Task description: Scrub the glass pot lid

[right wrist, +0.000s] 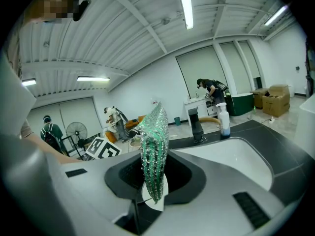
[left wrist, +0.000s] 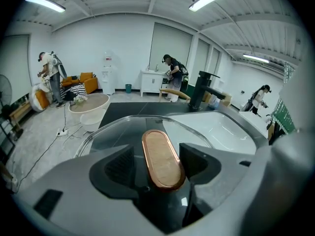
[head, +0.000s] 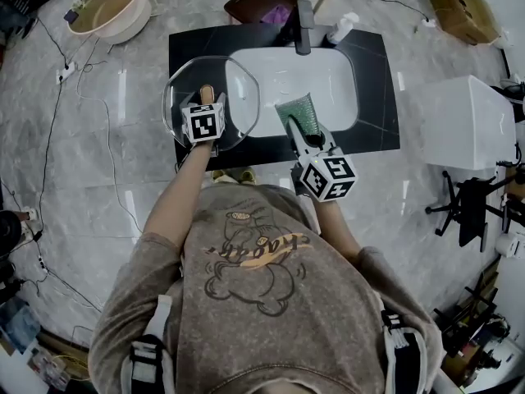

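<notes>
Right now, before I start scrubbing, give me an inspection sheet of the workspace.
Surface: black countertop around a white sink basin.
Job's things: glass pot lid over the counter's left end and the basin edge; green scrub pad over the basin, apart from the lid.
Clutter: pump bottle beside the black faucet.
Grippers: left gripper shut on the lid handle; right gripper shut on the green scrub pad.
Cables: floor cable and power strip, left of the counter.
Surroundings: beige tub, white box, cardboard box; people farther off.
</notes>
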A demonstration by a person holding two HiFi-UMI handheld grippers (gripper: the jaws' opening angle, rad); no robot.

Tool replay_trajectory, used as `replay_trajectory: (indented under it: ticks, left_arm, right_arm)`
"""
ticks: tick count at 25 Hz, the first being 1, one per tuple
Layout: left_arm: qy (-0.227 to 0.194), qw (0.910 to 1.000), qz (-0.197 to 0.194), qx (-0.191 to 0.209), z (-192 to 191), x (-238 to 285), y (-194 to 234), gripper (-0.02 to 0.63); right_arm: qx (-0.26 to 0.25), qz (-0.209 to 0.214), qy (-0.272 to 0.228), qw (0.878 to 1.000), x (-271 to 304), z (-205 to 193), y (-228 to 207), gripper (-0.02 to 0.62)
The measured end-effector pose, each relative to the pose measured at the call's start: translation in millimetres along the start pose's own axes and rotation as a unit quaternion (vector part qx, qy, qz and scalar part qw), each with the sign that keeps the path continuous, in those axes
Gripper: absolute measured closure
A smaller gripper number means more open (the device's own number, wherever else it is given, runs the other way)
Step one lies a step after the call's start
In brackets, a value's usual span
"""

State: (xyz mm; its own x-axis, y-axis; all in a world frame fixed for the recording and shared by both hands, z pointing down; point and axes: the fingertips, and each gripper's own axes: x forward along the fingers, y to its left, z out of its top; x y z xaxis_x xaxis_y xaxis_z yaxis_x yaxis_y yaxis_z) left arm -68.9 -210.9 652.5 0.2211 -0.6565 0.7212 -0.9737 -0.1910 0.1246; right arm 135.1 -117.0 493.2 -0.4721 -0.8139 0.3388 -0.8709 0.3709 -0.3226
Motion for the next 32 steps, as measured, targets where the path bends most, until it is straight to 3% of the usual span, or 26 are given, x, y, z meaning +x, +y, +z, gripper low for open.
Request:
replay_trajectory:
  ticks: [7,12,20,25,32]
  left_arm:
    - [0.006,0.9996,0.028,-0.008,1,2,3,0.34]
    - [0.011,0.9988,0.047,-0.007,1,2,1,0.403]
    - [0.01,0.9975,0.059,-0.038,1,-2,5,0.429]
    - [-0.012,0.997,0.036,-0.068,10,-17,6,0.434]
    - [-0.057,0.9958,-0.018,-0.069,49,-61,2,0.434]
  right_arm:
    - [0.006,-0.008,0.008,1.0,-1,-7,-7,0.505]
    - [0.01,-0.005,0.01,1.0,-1,-9,-6,0.505]
    - [0.01,-0.007,0.016,1.0,-3,-13,-10,0.505]
    - [0.009,-0.01,0.018,1.0,-4,-15,-16,0.505]
    - [-0.001,-0.007,0.014,1.0,5,-5,-19,0.505]
